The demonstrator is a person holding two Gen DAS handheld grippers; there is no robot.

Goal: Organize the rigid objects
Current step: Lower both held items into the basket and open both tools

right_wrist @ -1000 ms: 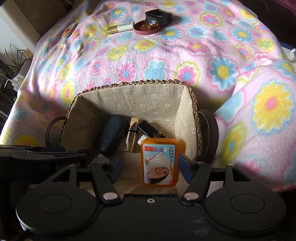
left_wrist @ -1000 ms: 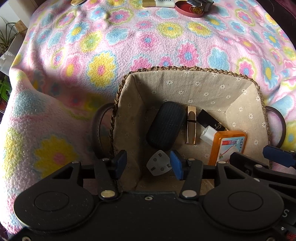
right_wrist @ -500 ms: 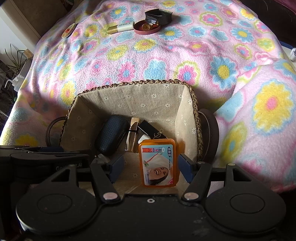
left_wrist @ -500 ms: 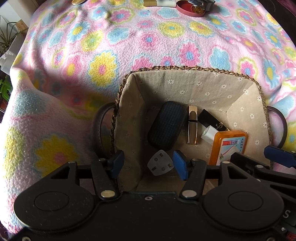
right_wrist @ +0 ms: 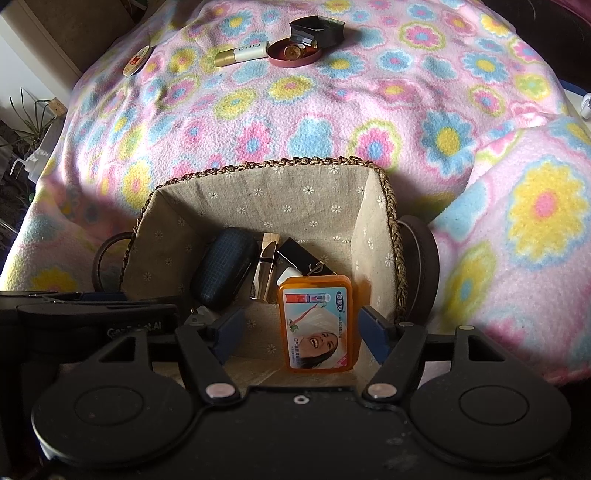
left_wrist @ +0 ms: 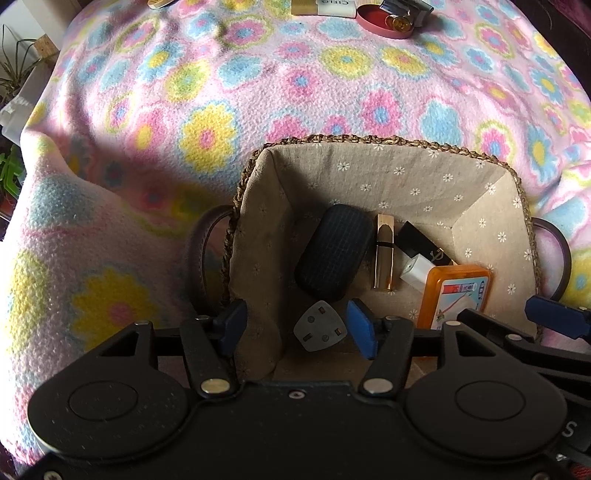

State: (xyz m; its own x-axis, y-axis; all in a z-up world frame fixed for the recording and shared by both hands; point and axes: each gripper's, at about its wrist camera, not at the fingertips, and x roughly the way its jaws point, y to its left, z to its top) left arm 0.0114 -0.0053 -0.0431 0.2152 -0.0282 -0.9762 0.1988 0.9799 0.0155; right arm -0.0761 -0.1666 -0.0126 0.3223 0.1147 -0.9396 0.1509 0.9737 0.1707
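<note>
Right wrist: fingers (right_wrist: 373, 332) spread wide, orange box (right_wrist: 317, 325) between, in basket (right_wrist: 391, 206)

A fleece blanket (right_wrist: 332, 118), pink with blue, yellow and pink flowers, covers the whole surface and lies in folds at the near left and near right. Beyond its left edge stand thin-leaved green plants (left_wrist: 11, 70), also seen from the right wrist (right_wrist: 31, 122). A clear plastic item (right_wrist: 35, 162) sits below those leaves. A brown panel (right_wrist: 85, 26) rises at the upper left. A green object (left_wrist: 9, 177) shows at the left margin.
</note>
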